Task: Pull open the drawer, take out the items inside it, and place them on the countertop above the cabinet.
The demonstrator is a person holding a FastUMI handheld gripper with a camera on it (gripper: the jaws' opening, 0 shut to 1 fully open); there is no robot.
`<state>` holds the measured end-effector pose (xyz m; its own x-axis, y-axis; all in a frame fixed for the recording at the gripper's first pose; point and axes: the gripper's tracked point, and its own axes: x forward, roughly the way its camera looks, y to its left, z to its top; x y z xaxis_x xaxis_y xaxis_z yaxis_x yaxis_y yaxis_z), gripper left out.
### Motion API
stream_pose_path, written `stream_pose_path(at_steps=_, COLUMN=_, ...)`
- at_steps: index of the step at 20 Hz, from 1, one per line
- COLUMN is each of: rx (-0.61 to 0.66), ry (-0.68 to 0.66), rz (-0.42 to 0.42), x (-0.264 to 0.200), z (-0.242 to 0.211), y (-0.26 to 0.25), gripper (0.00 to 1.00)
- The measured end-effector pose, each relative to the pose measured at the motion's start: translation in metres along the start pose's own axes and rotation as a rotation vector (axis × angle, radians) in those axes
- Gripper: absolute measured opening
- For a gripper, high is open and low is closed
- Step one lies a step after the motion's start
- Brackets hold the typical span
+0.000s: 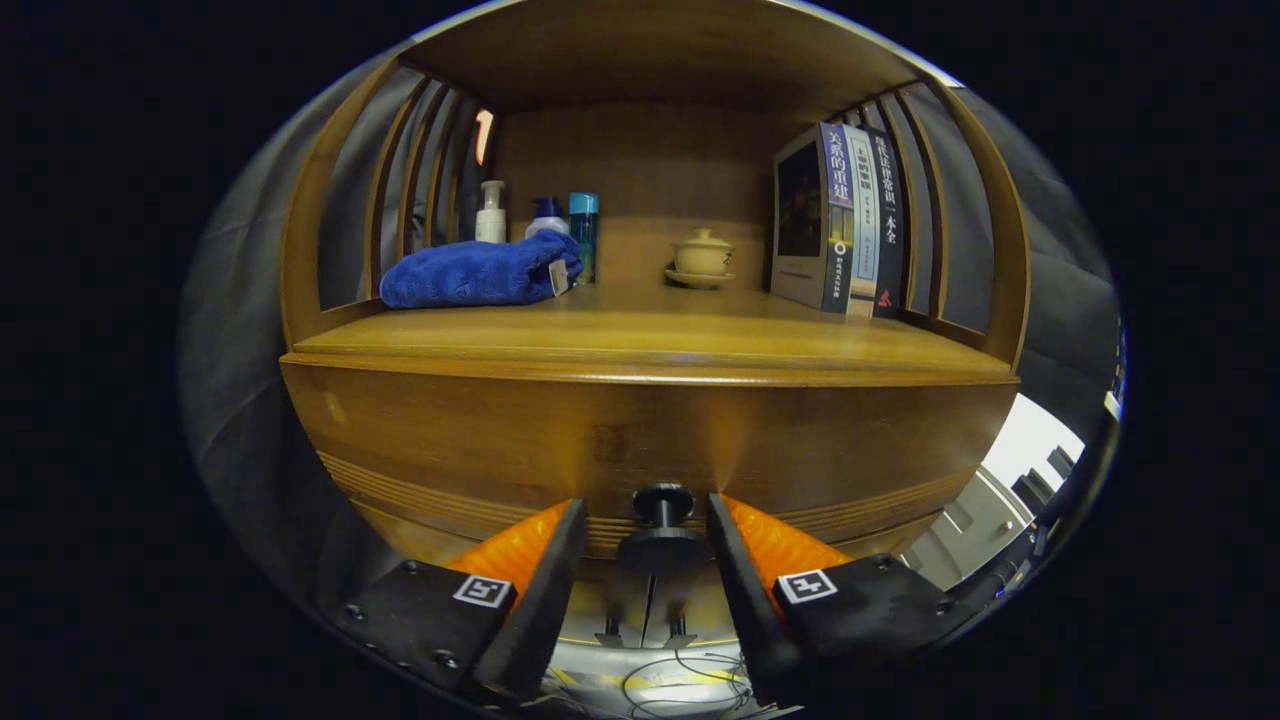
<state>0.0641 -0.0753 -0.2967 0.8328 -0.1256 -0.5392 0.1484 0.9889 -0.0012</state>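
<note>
The wooden cabinet's drawer front (480, 450) is closed and stands right in front of me. Its dark round knob (662, 502) sticks out low on the drawer front. My gripper (645, 512) is open, with one finger on each side of the knob. The right finger lies close to the knob, and a small gap shows on the left. What the drawer holds is hidden. The wooden countertop (650, 335) lies just above the drawer, inside an open-fronted niche.
On the countertop lie a folded blue towel (475, 272) at the left, a few bottles (583, 232) behind it, a small lidded cup on a saucer (701, 258) at the middle back, and upright books (840, 225) at the right. Slatted wooden sides enclose the niche.
</note>
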Motion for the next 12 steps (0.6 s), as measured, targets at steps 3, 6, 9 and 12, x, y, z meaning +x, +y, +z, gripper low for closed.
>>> stream_pose_path(at_steps=3, rx=-0.056, ry=0.022, rz=-0.068, x=0.0, z=-0.004, y=-0.011, gripper=0.67)
stream_pose_path(at_steps=6, rx=-0.058, ry=0.017, rz=-0.078, x=0.003, z=-0.003, y=-0.008, gripper=0.5)
stream_pose_path(at_steps=9, rx=-0.061, ry=0.03, rz=-0.077, x=-0.002, z=-0.004, y=-0.009, gripper=0.4)
stream_pose_path(at_steps=12, rx=-0.012, ry=0.05, rz=-0.052, x=-0.009, z=-0.008, y=-0.007, gripper=0.4)
